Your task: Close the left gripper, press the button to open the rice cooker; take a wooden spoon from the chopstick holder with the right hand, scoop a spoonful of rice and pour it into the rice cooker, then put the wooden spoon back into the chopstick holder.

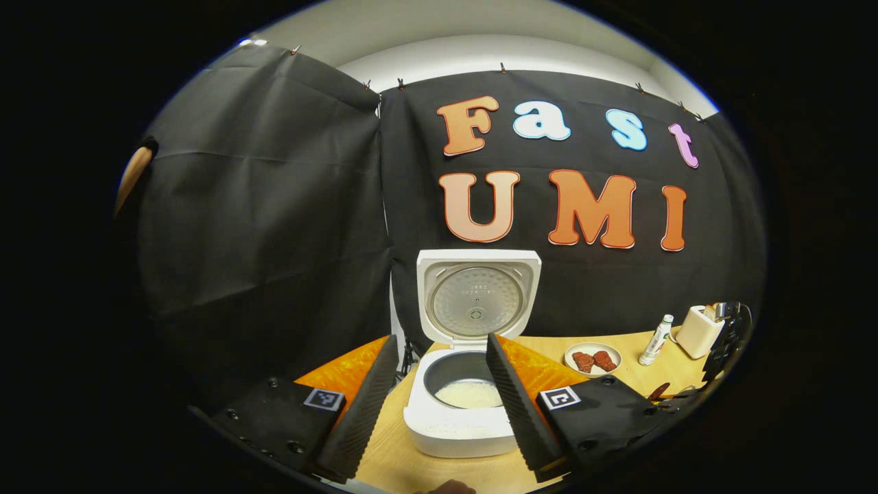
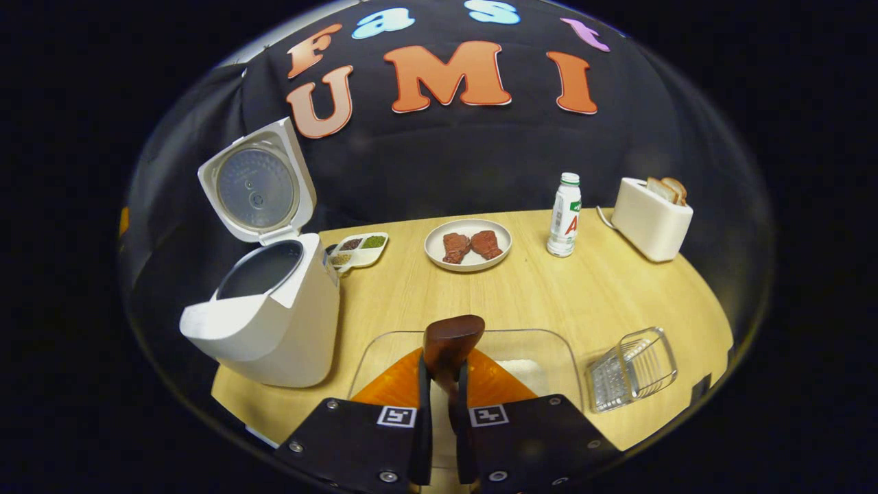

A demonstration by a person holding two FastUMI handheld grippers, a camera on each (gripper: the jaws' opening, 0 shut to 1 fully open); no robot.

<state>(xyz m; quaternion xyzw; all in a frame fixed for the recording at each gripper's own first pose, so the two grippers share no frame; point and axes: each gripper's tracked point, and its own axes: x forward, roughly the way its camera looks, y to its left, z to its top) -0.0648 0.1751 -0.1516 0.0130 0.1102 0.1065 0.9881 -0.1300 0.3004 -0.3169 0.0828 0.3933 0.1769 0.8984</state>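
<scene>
The white rice cooker [image 1: 458,418] stands open with its lid [image 1: 477,298] upright and white rice [image 1: 469,394] in the pot. My left gripper [image 1: 442,339] is open, its fingers spread to either side of the cooker's front. My right gripper [image 2: 444,374] is shut on the wooden spoon [image 2: 451,341], whose dark bowl sticks up beyond the fingertips, over a clear tray [image 2: 549,350] with rice [image 2: 523,370] in it. The chopstick holder [image 2: 632,370], clear and ribbed, sits to the right of that tray. The cooker [image 2: 271,322] is to the left of the right gripper.
On the wooden table [image 2: 521,295] stand a plate of meat [image 2: 468,245], a white bottle [image 2: 564,214], a toaster with bread [image 2: 650,218] and a small divided dish of grains [image 2: 358,250] behind the cooker. Black cloth closes the back and left.
</scene>
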